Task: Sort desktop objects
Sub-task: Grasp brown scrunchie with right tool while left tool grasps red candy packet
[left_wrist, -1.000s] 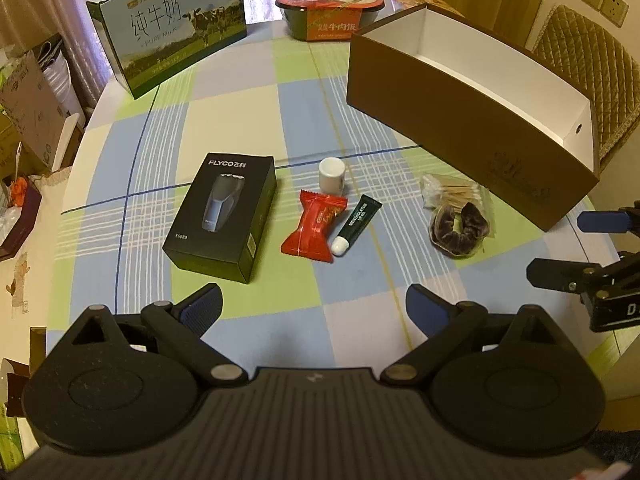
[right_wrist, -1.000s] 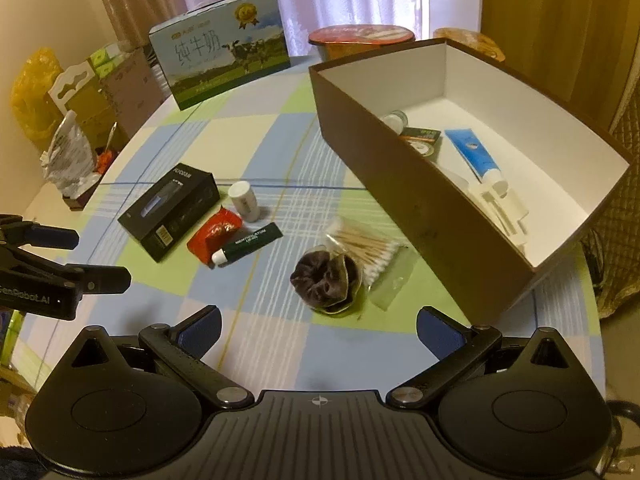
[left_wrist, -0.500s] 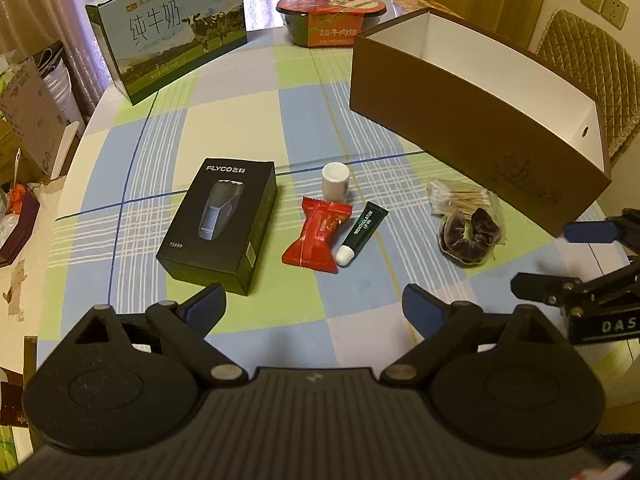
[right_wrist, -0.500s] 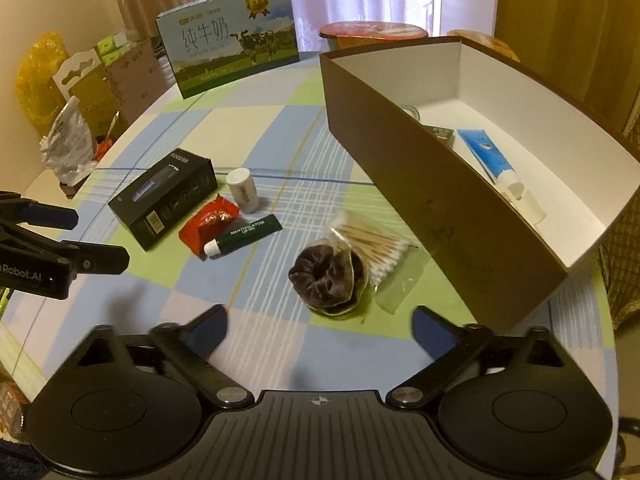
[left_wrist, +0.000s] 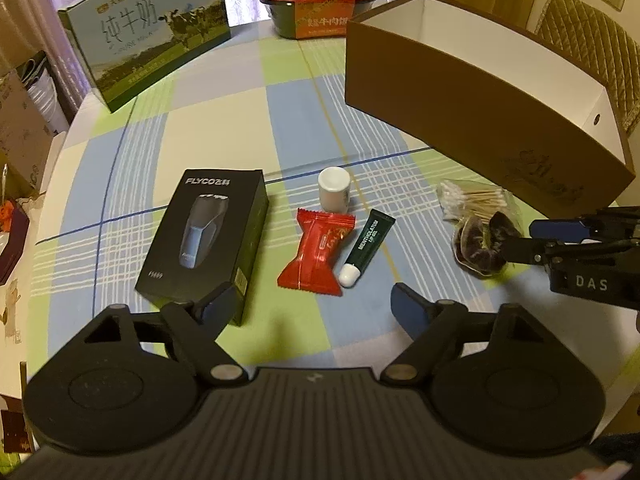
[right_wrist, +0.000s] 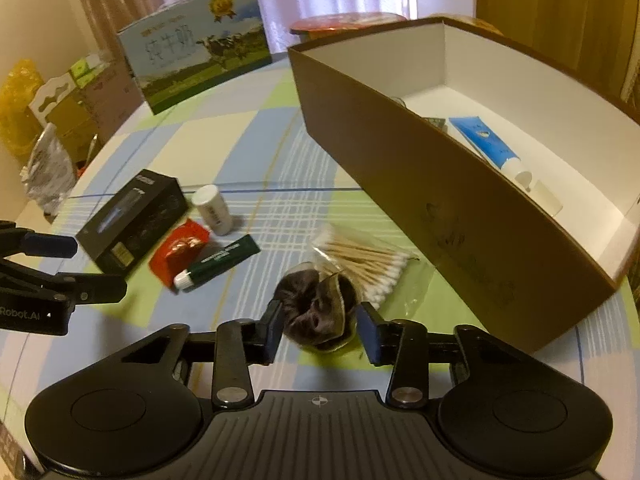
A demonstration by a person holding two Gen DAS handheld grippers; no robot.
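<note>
Right gripper now down at dark scrunchie, having advanced from hover half second ago; jaws narrowed, straddling it, left pad touching, right pad just beside, grip not yet confirmed. Scrunchie lies on table, near side of cotton swab bag, just left of brown box. Judgement: pick imminent, box likely destination. Left gripper hovers wide, empty, near shaver box, red packet, lip gel tube.

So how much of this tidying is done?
Part done: a blue tube already lies in the brown box. In hand: the right gripper has its fingers either side of the dark scrunchie, not visibly clamped. Left: cotton swabs, lip gel, red packet, white bottle, shaver box.
</note>
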